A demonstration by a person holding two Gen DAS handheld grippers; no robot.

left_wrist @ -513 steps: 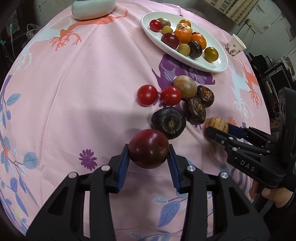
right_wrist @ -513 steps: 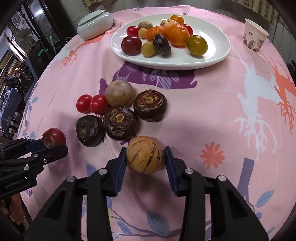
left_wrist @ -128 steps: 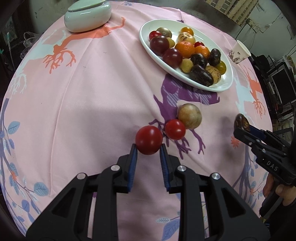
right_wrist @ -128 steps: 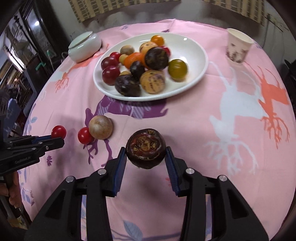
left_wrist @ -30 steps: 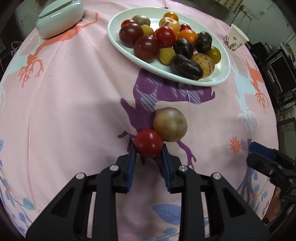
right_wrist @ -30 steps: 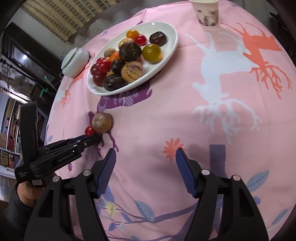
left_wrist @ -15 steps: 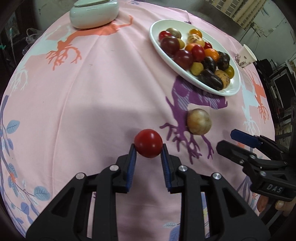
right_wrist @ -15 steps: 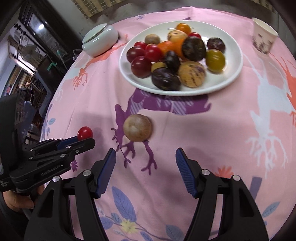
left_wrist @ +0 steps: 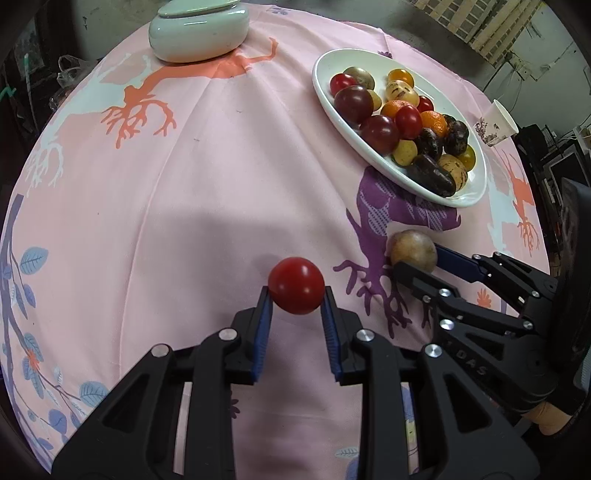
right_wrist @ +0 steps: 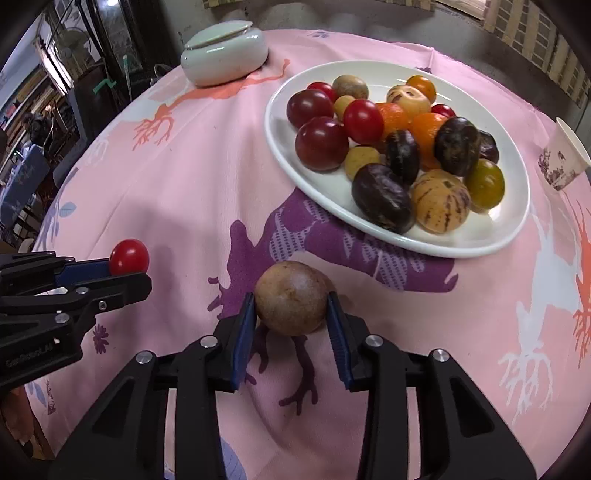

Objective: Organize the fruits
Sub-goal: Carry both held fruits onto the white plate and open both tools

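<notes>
A red cherry tomato (left_wrist: 296, 285) sits between the blue pads of my left gripper (left_wrist: 295, 297), shut on it and held just above the pink cloth. The right wrist view shows that tomato (right_wrist: 129, 257) at the left, in the left gripper (right_wrist: 129, 271). A round brown fruit (right_wrist: 291, 297) rests on the cloth between the fingers of my right gripper (right_wrist: 291, 301). Its jaws are closing and both pads touch the fruit's sides. The left wrist view has the brown fruit (left_wrist: 413, 251) and right gripper (left_wrist: 417, 263) at the right. The white oval plate (right_wrist: 443, 251) (left_wrist: 325, 99) holds several fruits.
A pale green lidded dish (left_wrist: 197, 31) (right_wrist: 223, 51) stands at the far edge. A paper cup (left_wrist: 495, 123) (right_wrist: 563, 162) sits right of the plate. Pink tablecloth (left_wrist: 207, 192) with deer prints covers the round table. A hand (left_wrist: 546, 417) holds the right gripper.
The right gripper came forward over the brown fruit and its wide jaws narrowed onto it. The left gripper drew the tomato away from the brown fruit, then held still.
</notes>
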